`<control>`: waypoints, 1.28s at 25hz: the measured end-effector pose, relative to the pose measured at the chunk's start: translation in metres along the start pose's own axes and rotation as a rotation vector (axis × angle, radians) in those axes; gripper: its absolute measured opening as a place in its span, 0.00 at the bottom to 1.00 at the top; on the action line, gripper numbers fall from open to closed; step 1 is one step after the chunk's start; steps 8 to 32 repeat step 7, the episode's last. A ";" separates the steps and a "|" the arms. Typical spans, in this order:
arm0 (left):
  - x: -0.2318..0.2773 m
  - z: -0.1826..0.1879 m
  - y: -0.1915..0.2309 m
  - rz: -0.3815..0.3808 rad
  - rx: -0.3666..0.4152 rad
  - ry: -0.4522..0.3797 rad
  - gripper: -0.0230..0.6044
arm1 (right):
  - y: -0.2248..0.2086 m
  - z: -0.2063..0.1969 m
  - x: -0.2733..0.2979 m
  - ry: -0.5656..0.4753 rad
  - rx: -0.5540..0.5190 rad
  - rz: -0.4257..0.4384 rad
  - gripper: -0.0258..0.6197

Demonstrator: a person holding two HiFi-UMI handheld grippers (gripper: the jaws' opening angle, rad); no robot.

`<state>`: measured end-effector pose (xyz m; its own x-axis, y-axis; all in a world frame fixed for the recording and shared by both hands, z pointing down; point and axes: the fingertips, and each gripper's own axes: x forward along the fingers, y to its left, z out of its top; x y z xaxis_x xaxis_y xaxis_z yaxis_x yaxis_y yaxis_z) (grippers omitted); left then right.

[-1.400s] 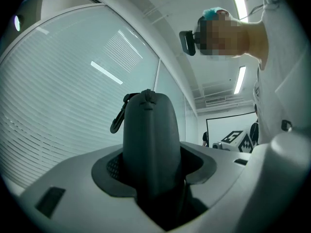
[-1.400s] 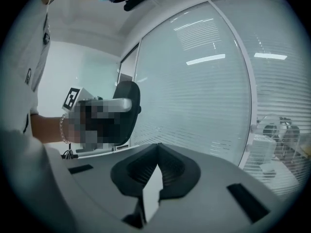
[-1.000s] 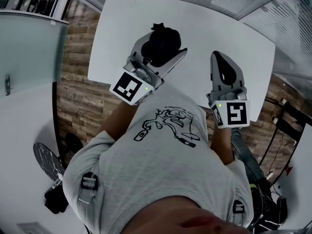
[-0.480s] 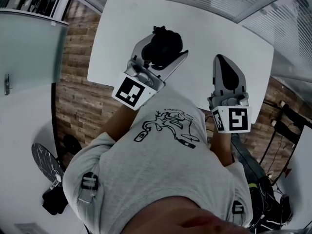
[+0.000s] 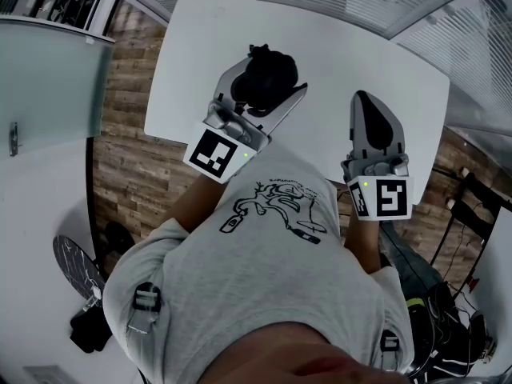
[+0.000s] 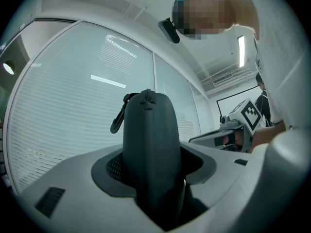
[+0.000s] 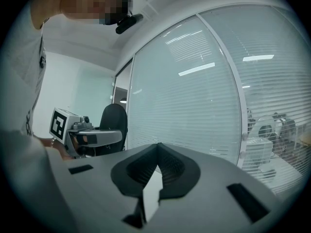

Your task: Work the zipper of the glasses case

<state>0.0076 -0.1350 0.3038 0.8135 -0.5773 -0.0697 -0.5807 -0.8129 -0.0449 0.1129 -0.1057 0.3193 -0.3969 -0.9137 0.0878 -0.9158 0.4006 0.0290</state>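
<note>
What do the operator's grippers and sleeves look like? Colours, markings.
The left gripper and right gripper are light grey plastic, claws lined with dark ribbed pads. Each carries a white cube with black square markers and a green light. The person wears a short-sleeved grey T-shirt with a black graphic.

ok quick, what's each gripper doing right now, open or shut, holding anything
left gripper: shut on the glasses case
right gripper: shut, nothing between its jaws

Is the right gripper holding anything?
No, the right gripper has its jaws shut together with nothing between them.
</note>
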 end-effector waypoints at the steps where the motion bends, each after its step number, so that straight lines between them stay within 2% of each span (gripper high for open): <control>1: 0.001 0.001 0.000 0.000 0.002 0.000 0.44 | -0.001 0.000 0.000 0.000 0.001 0.000 0.04; 32: 0.009 0.003 -0.005 -0.003 0.006 -0.001 0.44 | -0.009 0.001 -0.001 -0.002 0.005 0.006 0.04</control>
